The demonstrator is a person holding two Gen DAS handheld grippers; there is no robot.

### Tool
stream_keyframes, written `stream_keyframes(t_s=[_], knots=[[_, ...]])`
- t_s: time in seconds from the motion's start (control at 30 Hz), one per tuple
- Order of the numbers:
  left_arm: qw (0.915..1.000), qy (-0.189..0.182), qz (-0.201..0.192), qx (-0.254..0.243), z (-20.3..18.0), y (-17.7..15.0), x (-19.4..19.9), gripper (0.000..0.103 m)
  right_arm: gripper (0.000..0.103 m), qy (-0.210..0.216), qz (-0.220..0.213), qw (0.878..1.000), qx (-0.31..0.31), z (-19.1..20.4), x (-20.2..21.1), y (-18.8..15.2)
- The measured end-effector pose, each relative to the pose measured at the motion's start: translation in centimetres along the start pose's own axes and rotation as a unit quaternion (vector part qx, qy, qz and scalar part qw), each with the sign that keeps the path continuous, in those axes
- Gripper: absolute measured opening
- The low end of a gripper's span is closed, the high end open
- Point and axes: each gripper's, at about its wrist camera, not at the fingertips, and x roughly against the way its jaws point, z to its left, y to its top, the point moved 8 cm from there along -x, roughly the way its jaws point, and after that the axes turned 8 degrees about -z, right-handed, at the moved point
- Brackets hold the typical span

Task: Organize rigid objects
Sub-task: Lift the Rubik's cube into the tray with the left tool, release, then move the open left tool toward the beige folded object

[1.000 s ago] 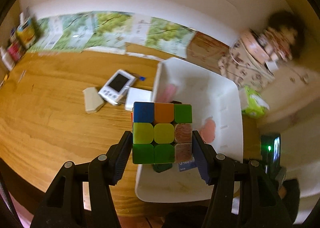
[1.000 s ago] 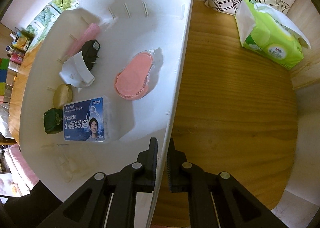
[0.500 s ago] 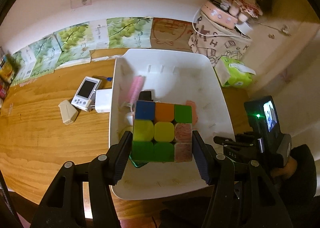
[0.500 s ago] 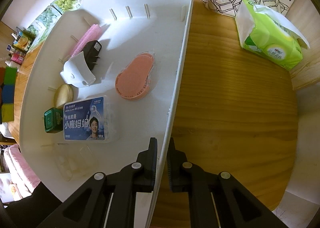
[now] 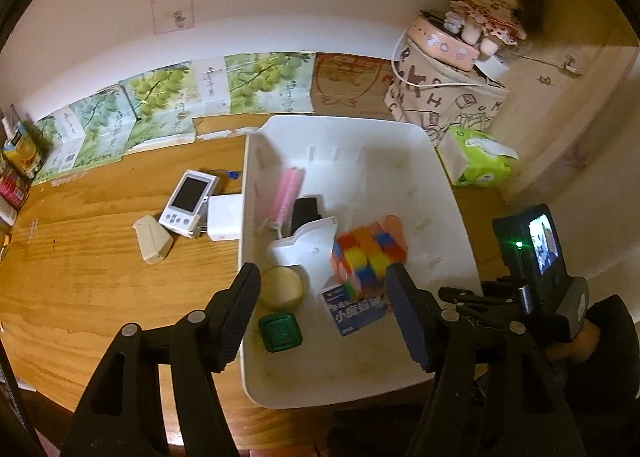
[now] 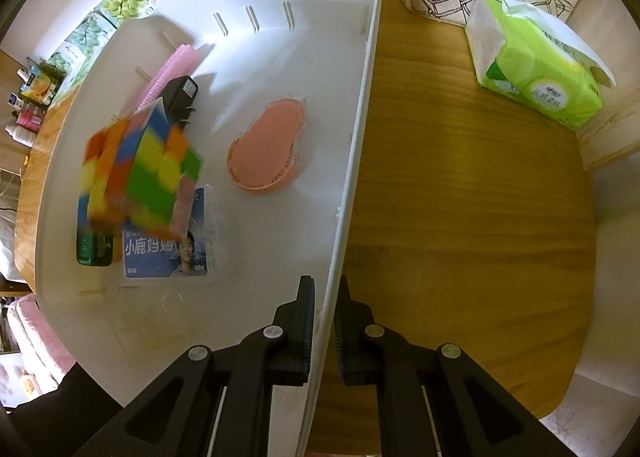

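A multicoloured puzzle cube (image 5: 366,257) is loose in the white bin (image 5: 348,119), tilted and blurred over the blue-labelled box (image 5: 354,309). My left gripper (image 5: 322,271) hangs above the bin's near half. Its jaws are opening and its pads touch nothing; the cube is below and beyond them. In the right wrist view the cube (image 6: 136,177) is smeared with motion above the blue-labelled box (image 6: 166,253). My right gripper (image 6: 324,289) is shut on the bin's right wall (image 6: 360,97).
The bin also holds a pink brush (image 5: 286,193), a black charger (image 5: 304,211), a white holder (image 5: 308,249), a round tin (image 5: 280,287), a green box (image 5: 280,331) and a pink oval case (image 6: 266,153). A white handheld console (image 5: 188,203) and a white adapter (image 5: 224,217) lie left of it, a tissue pack (image 6: 536,69) right.
My left gripper has let go of the cube, which has dropped from between its fingers into the bin. The left view has swung over the bin. My right gripper has not moved.
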Motion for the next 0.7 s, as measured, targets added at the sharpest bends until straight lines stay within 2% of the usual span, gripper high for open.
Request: stream_keyframes(t_s=[0.23, 0.3, 0.53, 0.7], knots=[[0.9998, 0.012, 0.005, 0.018, 2.6, -0.3, 0.1, 0.071, 0.009, -0.011, 0.004, 1.0, -0.012, -0.1, -0.3, 0.1], [0.9996, 0.01, 0.009, 0.024, 3.5, -0.5, 0.0, 0.075, 0.009, -0.016, 0.006, 1.0, -0.018, -0.2, -0.5, 0.2], [0.9982, 0.008, 0.039, 0.046, 7.3, -1.0, -0.8, 0.075, 0.009, -0.03, 0.009, 0.998, -0.055, -0.9, -0.8, 0.4], [0.9962, 0.022, 0.062, 0.057, 10.4, -1.5, -1.6, 0.075, 0.009, -0.044, 0.01, 0.996, -0.082, -1.3, -0.9, 0.4]])
